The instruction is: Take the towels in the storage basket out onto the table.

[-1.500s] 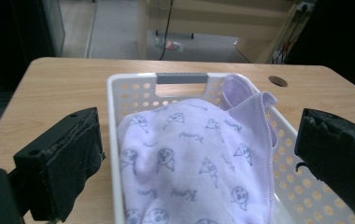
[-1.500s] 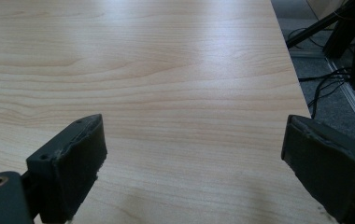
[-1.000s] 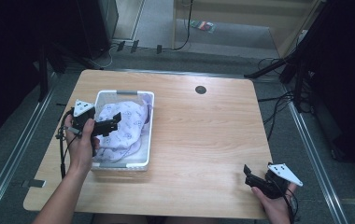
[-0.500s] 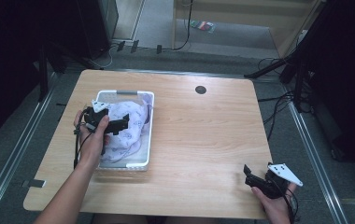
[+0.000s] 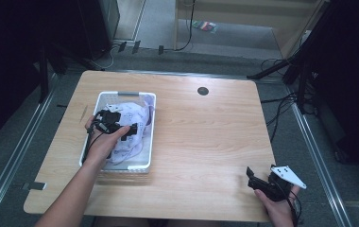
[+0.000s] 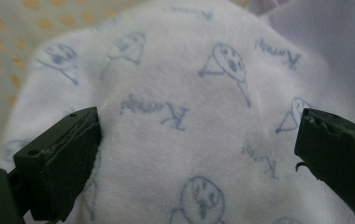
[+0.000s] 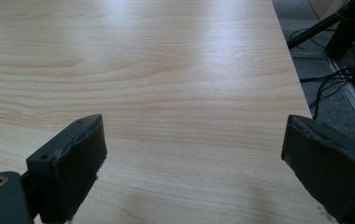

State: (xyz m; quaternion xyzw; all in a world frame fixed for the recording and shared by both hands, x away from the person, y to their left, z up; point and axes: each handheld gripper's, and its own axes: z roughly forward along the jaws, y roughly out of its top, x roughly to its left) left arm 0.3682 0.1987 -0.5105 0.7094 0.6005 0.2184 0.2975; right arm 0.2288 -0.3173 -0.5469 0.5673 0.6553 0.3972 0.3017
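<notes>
One basket (image 5: 148, 137) — one printed cloth (image 5: 131, 113) — two grippers.

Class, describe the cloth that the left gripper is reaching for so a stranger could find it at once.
On the left half of the light wooden table stands a white plastic basket. Inside lies a white soft cloth; unlike the plain lilac fabric beside it, it carries blue doodled faces and scribbled words.

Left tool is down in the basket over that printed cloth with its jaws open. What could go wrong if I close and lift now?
1. The left tool has its jaws spread wide across the white printed cloth; closing may pinch only a thin fold, which could slip on lifting.
2. The cloth is bunched with a lilac piece, so both might come up together.
3. The white basket looks light and nothing holds it; the right tool sits far off, so the basket could drag or tip.
</notes>
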